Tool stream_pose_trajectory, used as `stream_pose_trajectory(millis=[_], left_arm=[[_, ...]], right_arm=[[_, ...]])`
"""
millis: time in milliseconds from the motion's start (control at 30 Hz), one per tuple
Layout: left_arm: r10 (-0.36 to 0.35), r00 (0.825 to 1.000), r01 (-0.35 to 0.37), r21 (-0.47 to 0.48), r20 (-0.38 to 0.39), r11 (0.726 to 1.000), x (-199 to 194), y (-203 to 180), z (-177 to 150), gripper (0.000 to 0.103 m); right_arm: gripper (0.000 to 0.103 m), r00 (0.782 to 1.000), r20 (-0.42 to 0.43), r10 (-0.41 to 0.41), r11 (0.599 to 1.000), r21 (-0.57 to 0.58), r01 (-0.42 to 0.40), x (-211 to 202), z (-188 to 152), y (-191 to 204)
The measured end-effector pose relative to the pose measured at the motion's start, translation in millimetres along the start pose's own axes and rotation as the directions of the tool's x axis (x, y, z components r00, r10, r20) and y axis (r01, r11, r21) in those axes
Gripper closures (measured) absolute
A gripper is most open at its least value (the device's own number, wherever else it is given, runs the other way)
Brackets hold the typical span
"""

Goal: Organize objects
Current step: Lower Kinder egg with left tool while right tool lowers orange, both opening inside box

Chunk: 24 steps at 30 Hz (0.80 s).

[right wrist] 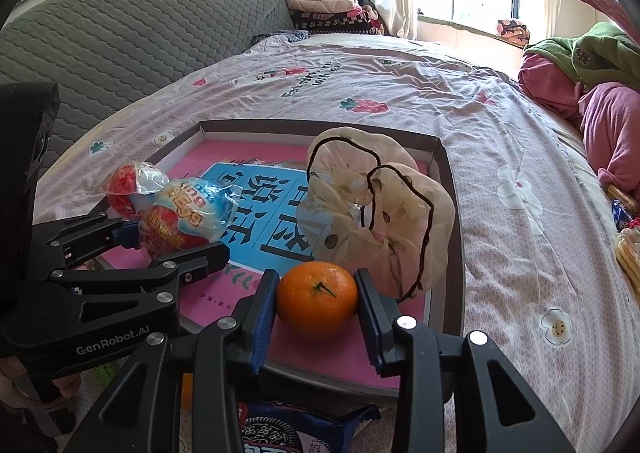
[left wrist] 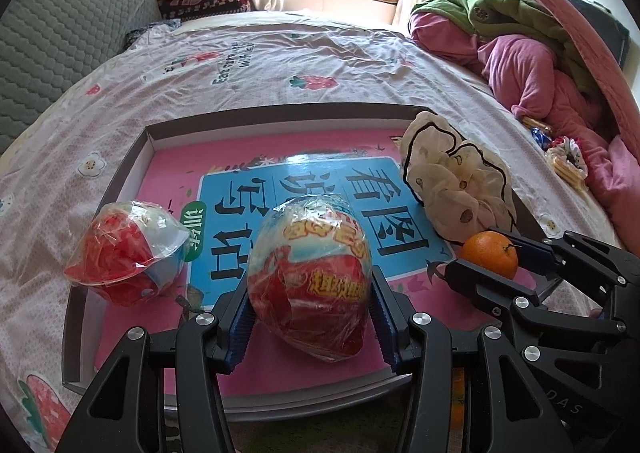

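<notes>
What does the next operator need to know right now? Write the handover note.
Left gripper: shut on the wrapped toy egg, over the tray.
Right gripper: shut on the orange, at the tray's near right corner.
Already in the tray: second wrapped egg at the left edge, cream scrunchie at the right.
Left to do: release both items; snack packets on the bedspread by the pink clothes, and the cookie packet below the tray, remain outside.

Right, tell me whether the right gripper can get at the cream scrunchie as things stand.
Probably not yet: the right gripper is shut on the orange, so its jaws are full. The scrunchie lies just beyond, with nothing else between.
</notes>
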<state>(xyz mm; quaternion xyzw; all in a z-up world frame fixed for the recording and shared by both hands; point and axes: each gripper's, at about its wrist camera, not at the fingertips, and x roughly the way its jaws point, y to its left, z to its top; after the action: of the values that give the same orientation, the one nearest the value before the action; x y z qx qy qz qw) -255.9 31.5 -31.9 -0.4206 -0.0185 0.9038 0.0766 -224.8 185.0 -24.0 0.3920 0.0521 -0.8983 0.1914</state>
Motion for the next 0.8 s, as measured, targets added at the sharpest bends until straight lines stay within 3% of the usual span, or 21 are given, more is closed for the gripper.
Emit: stream_pose_trajectory(millis=[800], left_arm=[[0.029, 0.999, -0.029, 0.004, -0.02, 1.0, -6.8, -0.9, -2.4, 0.042]], right_arm=[[0.059, 0.999, 0.048, 0.015, 1.0, 0.024, -0.016, -17.9, 5.4, -2.0]])
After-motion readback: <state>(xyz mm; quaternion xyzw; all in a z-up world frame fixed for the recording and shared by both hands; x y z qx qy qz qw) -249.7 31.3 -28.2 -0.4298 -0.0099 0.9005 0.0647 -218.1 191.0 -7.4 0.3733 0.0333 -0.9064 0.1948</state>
